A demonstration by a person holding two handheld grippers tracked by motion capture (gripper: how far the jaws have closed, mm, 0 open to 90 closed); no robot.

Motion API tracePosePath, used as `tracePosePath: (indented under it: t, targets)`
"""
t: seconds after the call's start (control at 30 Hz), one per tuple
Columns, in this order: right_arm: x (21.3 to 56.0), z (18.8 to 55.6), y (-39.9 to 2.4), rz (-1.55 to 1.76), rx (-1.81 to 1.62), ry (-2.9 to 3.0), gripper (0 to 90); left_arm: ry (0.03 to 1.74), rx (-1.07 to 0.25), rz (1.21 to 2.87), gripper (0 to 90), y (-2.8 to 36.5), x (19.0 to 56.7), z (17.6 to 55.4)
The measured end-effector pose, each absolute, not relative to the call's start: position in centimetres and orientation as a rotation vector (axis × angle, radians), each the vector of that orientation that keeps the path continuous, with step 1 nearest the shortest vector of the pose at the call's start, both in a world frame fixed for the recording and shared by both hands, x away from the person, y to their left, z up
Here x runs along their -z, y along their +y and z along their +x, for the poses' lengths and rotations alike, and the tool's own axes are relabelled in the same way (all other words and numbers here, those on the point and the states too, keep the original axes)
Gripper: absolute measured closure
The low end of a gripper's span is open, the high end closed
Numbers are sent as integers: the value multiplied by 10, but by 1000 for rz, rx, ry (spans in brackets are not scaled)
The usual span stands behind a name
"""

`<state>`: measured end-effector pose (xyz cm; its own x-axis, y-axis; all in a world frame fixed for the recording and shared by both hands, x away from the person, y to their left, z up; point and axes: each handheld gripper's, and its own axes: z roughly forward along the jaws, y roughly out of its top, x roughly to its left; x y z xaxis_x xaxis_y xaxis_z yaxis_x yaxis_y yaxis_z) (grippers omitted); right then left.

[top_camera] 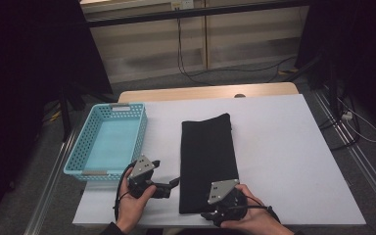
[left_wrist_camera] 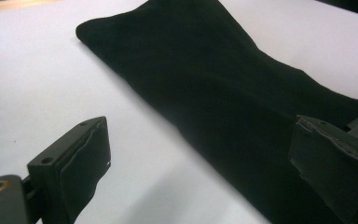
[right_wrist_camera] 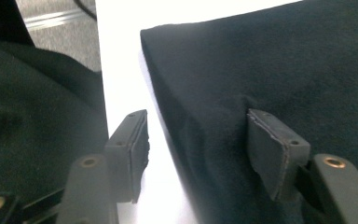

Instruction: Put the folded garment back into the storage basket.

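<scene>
1. The black cloth [top_camera: 208, 161], folded into a long strip, lies flat on the white table [top_camera: 284, 147], running from the near edge toward the far side, just right of the blue basket [top_camera: 108, 139].
2. The right gripper [right_wrist_camera: 196, 154] sits at the cloth's near end. Its jaws are spread, 1 pad on the fabric and 1 on the bare table beside the edge. They straddle that edge without pinching it, which looks like the set-up for a grab.
3. The left gripper [left_wrist_camera: 200, 163] waits just beside the cloth's near left edge with its jaws spread wide and holding nothing. It is aimed across the fabric, probably to catch the other corner.
4. The basket stands close by, likely as the cloth's destination.
</scene>
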<state>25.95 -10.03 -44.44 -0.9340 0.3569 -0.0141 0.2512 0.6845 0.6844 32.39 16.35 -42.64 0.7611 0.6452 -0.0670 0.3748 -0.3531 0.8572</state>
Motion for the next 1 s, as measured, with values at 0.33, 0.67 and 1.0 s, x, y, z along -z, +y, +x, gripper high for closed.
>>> tracePosePath:
  t: [0.33, 0.67, 1.0]
  targets:
    - [446, 261, -100, 440, -1004, 2697, 625, 777, -344, 1989, 56, 154, 428, 325]
    - [447, 270, -108, 496, -1080, 2689, 791, 815, -377, 2027, 53, 146, 430, 340]
    - [447, 270, -107, 528, -1086, 2692, 793, 853, -375, 2010, 67, 141, 425, 366]
